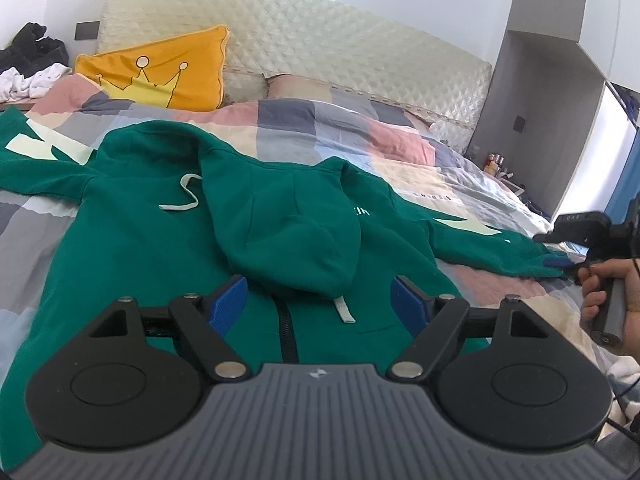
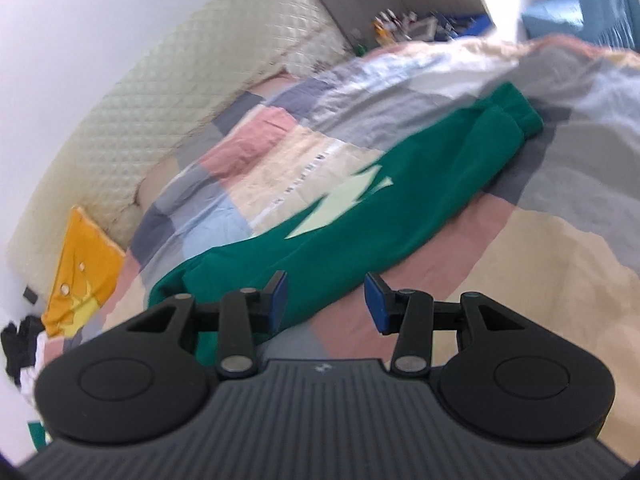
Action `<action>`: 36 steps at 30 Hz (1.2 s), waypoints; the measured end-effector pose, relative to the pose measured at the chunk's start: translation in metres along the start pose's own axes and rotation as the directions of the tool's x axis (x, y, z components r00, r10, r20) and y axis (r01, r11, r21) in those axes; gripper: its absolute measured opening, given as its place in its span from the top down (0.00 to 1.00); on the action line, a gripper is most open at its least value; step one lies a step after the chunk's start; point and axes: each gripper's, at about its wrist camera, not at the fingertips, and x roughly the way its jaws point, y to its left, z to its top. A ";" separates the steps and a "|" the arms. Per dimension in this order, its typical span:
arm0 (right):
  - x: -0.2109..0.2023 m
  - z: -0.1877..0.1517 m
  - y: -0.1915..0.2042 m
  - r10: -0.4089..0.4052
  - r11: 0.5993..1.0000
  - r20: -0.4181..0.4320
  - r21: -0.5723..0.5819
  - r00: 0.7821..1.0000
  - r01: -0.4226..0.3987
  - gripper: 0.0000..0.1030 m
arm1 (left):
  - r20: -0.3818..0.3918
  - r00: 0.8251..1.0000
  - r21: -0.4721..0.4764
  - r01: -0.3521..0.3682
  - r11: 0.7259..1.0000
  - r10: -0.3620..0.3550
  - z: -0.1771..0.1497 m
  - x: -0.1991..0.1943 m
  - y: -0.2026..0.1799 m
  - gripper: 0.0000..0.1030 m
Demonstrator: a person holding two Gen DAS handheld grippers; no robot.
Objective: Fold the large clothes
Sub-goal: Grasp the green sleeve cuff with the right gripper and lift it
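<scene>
On bed (image 1: 400, 148), green hoodie (image 1: 160, 240) lying spread flat; left claw (image 1: 318, 300) hovering wide, empty, over hood; right claw (image 2: 325, 300) half-open, empty, nearing right sleeve (image 2: 360, 216), long axis running ahead toward cuff

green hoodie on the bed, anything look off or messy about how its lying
The green hoodie lies face up on the patchwork quilt, but its hood is flopped forward over the chest and zipper instead of lying flat behind the collar.
</scene>
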 end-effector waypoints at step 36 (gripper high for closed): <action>0.134 0.070 -0.164 0.036 0.862 0.342 0.466 0.939 -0.203 0.18 | -0.089 0.986 -0.113 -0.152 0.982 0.143 0.001 0.079 0.020 0.20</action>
